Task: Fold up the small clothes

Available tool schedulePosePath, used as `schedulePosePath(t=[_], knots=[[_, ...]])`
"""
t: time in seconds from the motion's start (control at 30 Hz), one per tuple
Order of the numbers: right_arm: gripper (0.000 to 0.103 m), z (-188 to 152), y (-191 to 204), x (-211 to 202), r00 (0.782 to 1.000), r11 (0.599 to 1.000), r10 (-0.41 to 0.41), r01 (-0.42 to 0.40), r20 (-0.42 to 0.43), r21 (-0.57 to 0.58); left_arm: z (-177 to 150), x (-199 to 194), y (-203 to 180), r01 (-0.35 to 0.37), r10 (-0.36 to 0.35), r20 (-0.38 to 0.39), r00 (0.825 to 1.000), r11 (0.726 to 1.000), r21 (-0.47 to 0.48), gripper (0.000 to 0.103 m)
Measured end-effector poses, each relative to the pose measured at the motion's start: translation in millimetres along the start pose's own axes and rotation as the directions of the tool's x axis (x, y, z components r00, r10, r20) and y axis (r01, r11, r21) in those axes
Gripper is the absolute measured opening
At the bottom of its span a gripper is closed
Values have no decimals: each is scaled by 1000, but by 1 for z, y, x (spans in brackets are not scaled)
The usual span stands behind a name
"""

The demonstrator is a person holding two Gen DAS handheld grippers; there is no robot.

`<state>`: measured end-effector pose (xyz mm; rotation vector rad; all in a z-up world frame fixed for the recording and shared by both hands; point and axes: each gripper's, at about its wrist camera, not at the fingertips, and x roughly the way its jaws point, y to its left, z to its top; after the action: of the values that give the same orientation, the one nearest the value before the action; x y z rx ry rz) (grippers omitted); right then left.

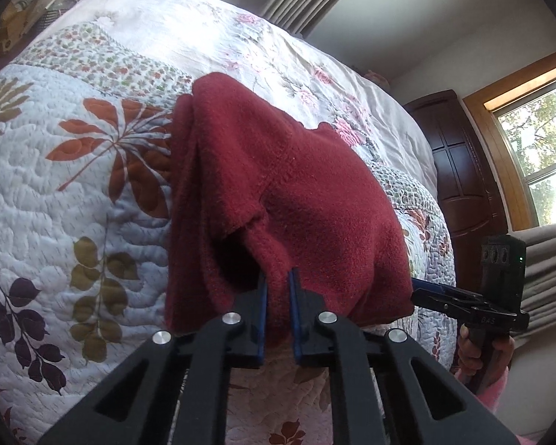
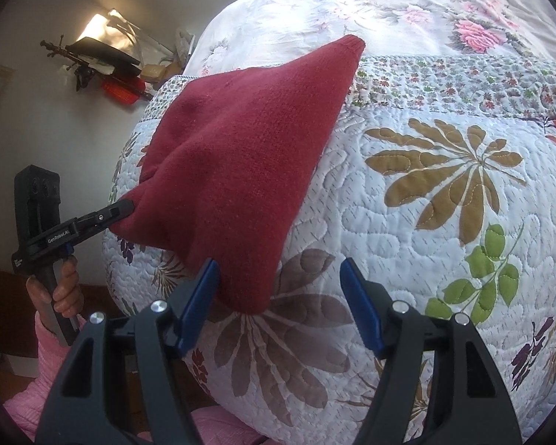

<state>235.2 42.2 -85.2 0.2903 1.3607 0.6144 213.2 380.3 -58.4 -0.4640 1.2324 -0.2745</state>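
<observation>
A dark red fleece garment (image 1: 278,170) lies on the floral quilted bed (image 1: 55,193), with its near edge lifted. My left gripper (image 1: 277,278) is shut on a fold of that edge, the fabric pinched between the blue pads. In the right wrist view the garment (image 2: 248,141) hangs as a triangle from the left gripper (image 2: 128,207) down to a loose lower corner. My right gripper (image 2: 280,282) is open, and that corner hangs between its fingers, close to the left finger (image 2: 204,289). From the left wrist view the right gripper (image 1: 419,294) sits at the garment's right edge.
The quilt (image 2: 444,222) spreads wide to the right and far side. A dark wooden door (image 1: 459,170) and a window (image 1: 537,148) stand beyond the bed. Clutter sits on a shelf (image 2: 107,63) by the wall. A hand in a pink sleeve (image 2: 48,371) holds the left gripper.
</observation>
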Motion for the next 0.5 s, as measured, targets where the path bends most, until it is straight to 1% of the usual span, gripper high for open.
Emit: schedulePosePath(t=[0.07,0.13,0.17,0.23,0.33,0.4,0.43,0.47,0.5], knots=[[68,-2,-1,-2,1000,1000,8,-8,3,6,-5,-10,1,-22,22,33,999,1000,15,8],[68,-3,-1,-2,1000,999,31,-31,1,12,-11,-15,10,-32,32,47,998,999,-3,8],[68,-3,-1,-1,999,999,45,-45,-3,19,-14,-12,18,-27,28,37,999,999,-18,8],[68,-2,-2,4,998,997,65,-65,-17,35,-19,1,33,-40,41,0,999,998,-57,8],[68,-1,-2,16,996,996,80,-78,-40,51,-22,15,39,-79,78,-14,997,996,-52,8],[61,-2,-2,25,991,991,117,-112,-66,69,-19,15,38,-75,75,-6,997,995,-59,8],[50,-2,-1,29,986,987,144,-138,-83,78,-17,12,36,-77,77,2,997,996,-53,8],[36,-3,0,32,981,983,170,-162,-97,83,-16,8,33,-82,83,13,996,996,-40,8],[29,-5,2,33,978,982,178,-171,-105,77,-15,4,31,-86,87,23,996,996,-24,8]])
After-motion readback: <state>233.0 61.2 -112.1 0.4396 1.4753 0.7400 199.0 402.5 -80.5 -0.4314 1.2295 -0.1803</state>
